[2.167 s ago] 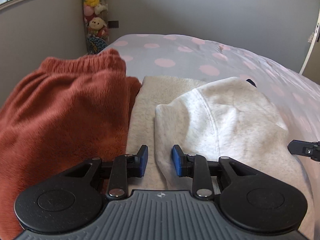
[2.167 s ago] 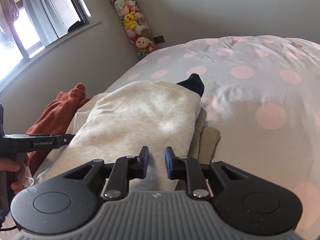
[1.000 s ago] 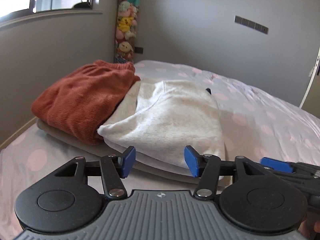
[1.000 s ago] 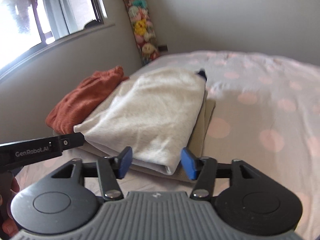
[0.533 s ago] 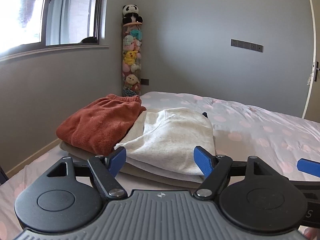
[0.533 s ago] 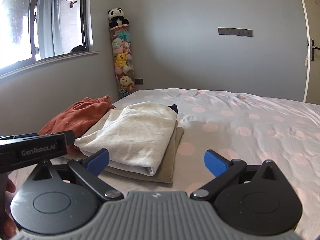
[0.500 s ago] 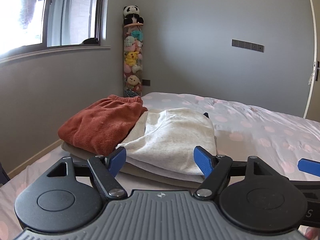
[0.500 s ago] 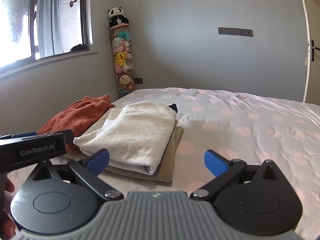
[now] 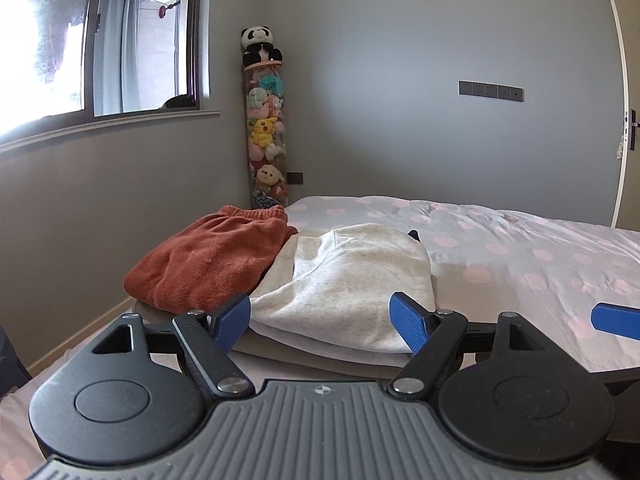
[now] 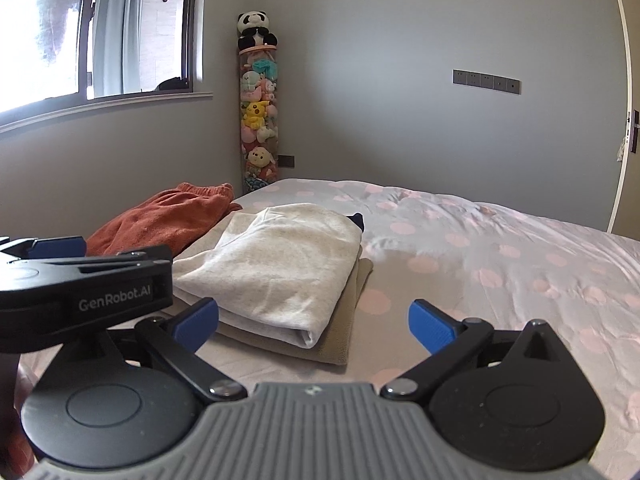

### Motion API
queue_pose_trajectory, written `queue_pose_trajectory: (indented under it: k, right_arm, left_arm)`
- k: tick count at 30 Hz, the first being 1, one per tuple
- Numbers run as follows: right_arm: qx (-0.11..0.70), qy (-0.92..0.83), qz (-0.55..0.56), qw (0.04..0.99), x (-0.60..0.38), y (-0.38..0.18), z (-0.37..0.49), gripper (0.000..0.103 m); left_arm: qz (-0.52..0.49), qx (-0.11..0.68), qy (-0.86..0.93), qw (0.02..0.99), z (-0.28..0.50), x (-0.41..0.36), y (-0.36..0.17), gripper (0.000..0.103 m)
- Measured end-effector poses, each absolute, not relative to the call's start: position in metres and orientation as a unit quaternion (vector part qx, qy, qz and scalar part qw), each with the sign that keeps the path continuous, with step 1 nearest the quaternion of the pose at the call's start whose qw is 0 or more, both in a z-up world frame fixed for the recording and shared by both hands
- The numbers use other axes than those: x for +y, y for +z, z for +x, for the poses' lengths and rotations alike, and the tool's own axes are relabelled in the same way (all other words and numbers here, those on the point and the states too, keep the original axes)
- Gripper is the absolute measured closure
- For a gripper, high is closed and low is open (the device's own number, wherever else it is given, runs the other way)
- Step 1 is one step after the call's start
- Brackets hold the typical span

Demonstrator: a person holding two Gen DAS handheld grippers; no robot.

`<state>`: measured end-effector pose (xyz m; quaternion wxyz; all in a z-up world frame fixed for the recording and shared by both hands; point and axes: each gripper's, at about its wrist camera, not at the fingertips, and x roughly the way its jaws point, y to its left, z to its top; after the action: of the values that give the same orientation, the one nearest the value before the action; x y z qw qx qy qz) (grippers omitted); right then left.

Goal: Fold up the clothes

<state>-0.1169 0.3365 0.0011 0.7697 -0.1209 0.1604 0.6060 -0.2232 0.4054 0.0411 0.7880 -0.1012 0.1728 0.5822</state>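
Your left gripper [image 9: 320,318] and right gripper [image 10: 314,322], both spread wide and empty, face the folded grey sweatshirt [image 9: 352,280] ahead near the bed's [image 9: 540,264] left edge, nearer your left.

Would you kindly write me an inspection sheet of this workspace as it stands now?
Surface: bed with pink-dotted grey cover, lightly wrinkled.
Job's things: light grey sweatshirt folded, atop a folded beige garment; rust-orange garment folded on the beige garment's far-left part; a dark piece peeks out behind the sweatshirt.
Clutter: nothing seen.
Grippers: left gripper and right gripper open, fingers just spread, nothing between them, both short of the pile.
Cables: nothing seen.
Surroundings: window, plush-toy column, wall switches, door.
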Motion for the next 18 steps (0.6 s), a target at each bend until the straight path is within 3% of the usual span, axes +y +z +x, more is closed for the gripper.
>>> queue_pose_trajectory:
  k: [18]
  right_arm:
    - [0.216, 0.600, -0.101, 0.764, 0.334, -0.016, -0.100, 0.001]
  left_arm:
    - [-0.136, 0.176, 0.580, 0.783, -0.225, 0.409, 0.025, 0.027]
